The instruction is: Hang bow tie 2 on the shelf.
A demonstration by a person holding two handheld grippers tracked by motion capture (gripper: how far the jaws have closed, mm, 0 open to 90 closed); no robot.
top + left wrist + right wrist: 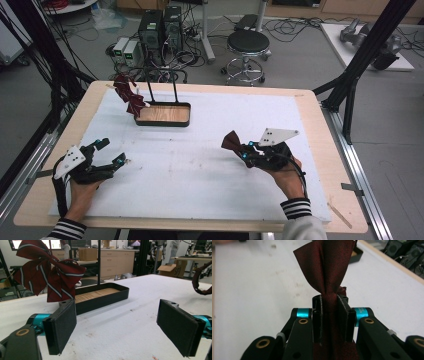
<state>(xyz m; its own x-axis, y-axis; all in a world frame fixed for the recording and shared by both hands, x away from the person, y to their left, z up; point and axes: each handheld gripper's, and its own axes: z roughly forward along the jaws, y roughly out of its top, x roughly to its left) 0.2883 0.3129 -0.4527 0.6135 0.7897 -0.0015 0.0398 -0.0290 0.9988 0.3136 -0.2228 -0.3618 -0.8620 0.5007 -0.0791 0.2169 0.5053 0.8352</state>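
Bow tie (325,267) top cropped — (blurred).

Striped bow tie (48,272), black tray (105,296), jaws apart

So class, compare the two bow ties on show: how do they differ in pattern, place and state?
The striped bow tie is red with pale stripes; the plain bow tie is dark red and unpatterned. The striped one hangs on the stand over the tray; the plain one is clamped in the right gripper. Both are red bow ties.
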